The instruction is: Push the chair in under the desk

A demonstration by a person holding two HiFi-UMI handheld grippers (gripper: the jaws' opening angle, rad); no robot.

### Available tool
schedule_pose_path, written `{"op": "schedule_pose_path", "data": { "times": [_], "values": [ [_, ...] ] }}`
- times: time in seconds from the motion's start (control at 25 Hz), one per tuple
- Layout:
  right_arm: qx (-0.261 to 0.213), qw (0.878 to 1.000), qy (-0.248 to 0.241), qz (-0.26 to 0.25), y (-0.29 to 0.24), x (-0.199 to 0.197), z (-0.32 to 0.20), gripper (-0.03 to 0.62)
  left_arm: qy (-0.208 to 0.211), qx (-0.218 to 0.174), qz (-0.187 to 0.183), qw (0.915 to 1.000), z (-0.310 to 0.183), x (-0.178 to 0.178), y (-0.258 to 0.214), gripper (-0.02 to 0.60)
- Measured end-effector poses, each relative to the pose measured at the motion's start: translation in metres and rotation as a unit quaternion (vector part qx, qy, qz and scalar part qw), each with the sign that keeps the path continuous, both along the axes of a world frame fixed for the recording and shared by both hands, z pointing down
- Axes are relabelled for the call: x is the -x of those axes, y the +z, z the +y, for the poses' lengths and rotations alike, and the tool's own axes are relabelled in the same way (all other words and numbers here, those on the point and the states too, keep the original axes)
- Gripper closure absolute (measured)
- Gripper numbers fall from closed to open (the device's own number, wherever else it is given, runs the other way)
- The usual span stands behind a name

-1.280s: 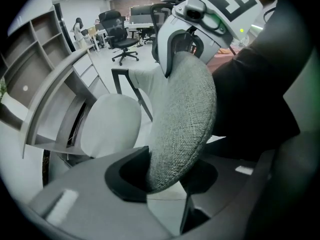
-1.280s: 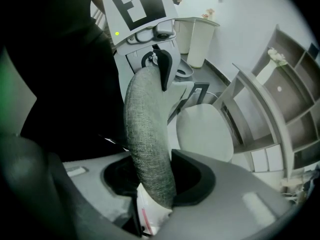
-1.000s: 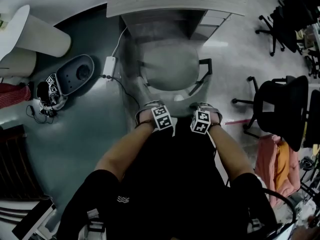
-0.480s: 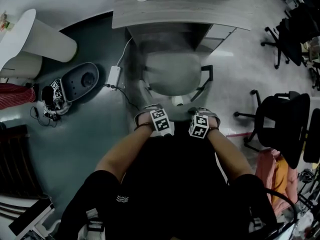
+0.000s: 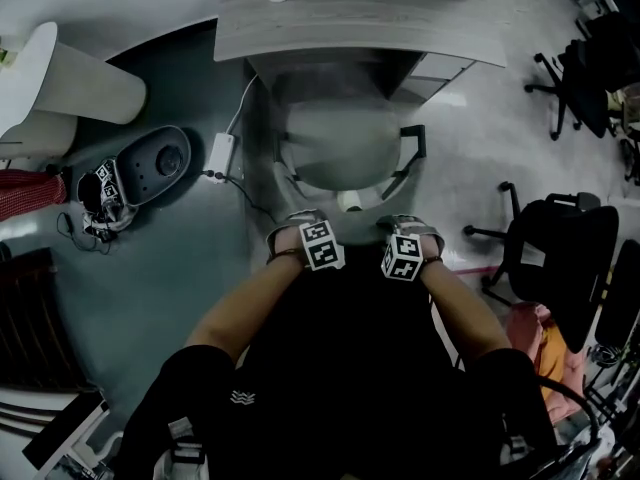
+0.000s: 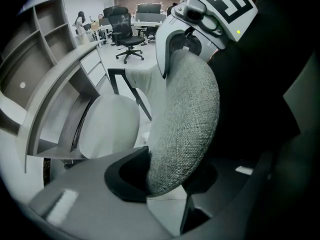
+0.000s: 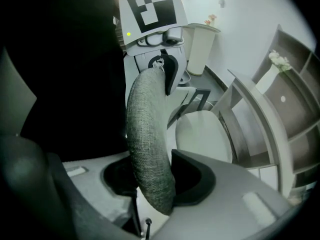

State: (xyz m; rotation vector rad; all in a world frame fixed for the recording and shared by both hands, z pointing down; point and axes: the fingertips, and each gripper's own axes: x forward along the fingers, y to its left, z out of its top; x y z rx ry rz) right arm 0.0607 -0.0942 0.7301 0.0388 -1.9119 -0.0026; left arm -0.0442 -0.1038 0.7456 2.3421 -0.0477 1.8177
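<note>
- Since the earlier frame, the chair [image 5: 340,143] has moved nearer the desk [image 5: 360,23]. The strip of floor between its seat and the desk's front edge has narrowed, and both grippers have gone forward with it.
- Left gripper [image 5: 303,226]: closed on the left part of the grey fabric backrest [image 6: 185,124]. In the left gripper view, the gripper [image 6: 165,179] has its jaws partly apart, with the padded edge filling the gap between the dark pads.
- Right gripper [image 5: 410,236]: closed on the right part of the same backrest [image 7: 147,134]. In the right gripper view, the gripper [image 7: 155,181] has one pad on each face of the backrest edge.
- Each gripper shows in the other's view: the right gripper [image 6: 210,14] and the left gripper [image 7: 150,19], both at the far end of the backrest rim.
- Chair position: the pale seat [image 6: 110,129] faces the knee space of the curved desk, beside the drawer unit [image 5: 430,68]. Its front edge seems to lie just under the desk top, though the shadow there leaves this uncertain.
- Surroundings: a white power adapter [image 5: 218,133] with its cable lies on the floor left of the chair. A black office chair [image 5: 560,258] stands well apart on the right.
</note>
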Motion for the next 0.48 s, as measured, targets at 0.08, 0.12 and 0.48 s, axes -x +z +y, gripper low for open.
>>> {"op": "schedule_pose_path", "data": {
  "times": [0.08,0.12,0.48],
  "values": [
    [-0.002,1.0,0.002,-0.007,-0.003,0.0,-0.007,0.447,0.0,0.002,-0.005,1.0,-0.009,0.0,-0.003,0.423],
    [0.003,1.0,0.004,-0.008,-0.003,0.0,-0.009,0.447,0.002,0.005,-0.009,0.9999,-0.012,-0.001,-0.004,0.423],
    [0.024,1.0,0.019,-0.006,0.001,-0.003,-0.001,0.448,0.044,0.017,-0.038,0.9981,-0.005,-0.003,-0.002,0.428]
  ]
}}
